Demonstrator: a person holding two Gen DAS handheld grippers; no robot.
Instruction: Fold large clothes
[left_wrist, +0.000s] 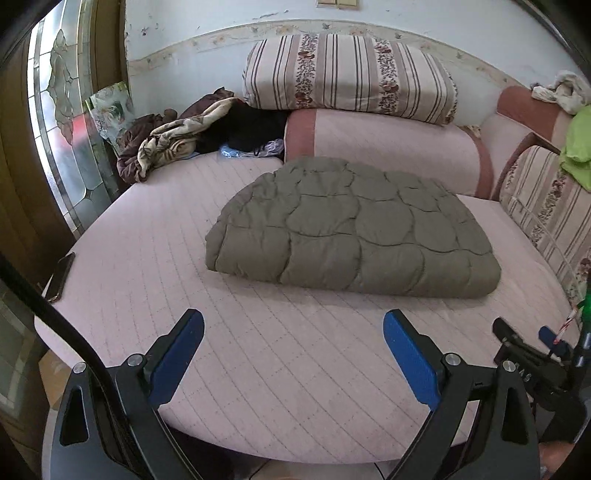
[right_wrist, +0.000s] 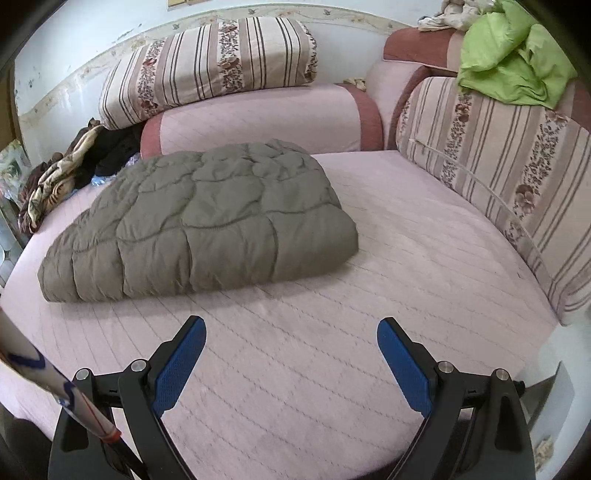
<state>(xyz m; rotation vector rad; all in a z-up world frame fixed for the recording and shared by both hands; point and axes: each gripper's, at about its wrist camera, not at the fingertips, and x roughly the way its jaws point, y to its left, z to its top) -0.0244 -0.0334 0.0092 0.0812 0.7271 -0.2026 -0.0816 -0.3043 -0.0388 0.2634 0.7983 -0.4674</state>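
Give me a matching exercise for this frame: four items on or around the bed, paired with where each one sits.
Items:
1. olive quilted garment
2. striped floral quilt
3. green cloth
4. phone

Places:
A. at the left edge of the mattress
B. on top of the pink bolster by the wall
C. folded in the middle of the mattress
D. draped over the cushions on the right

Pairs: 1-C, 2-B, 3-D, 4-A

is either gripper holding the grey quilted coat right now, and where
Nothing is held. Left gripper and right gripper are both open, short of the folded quilted coat on the bed.
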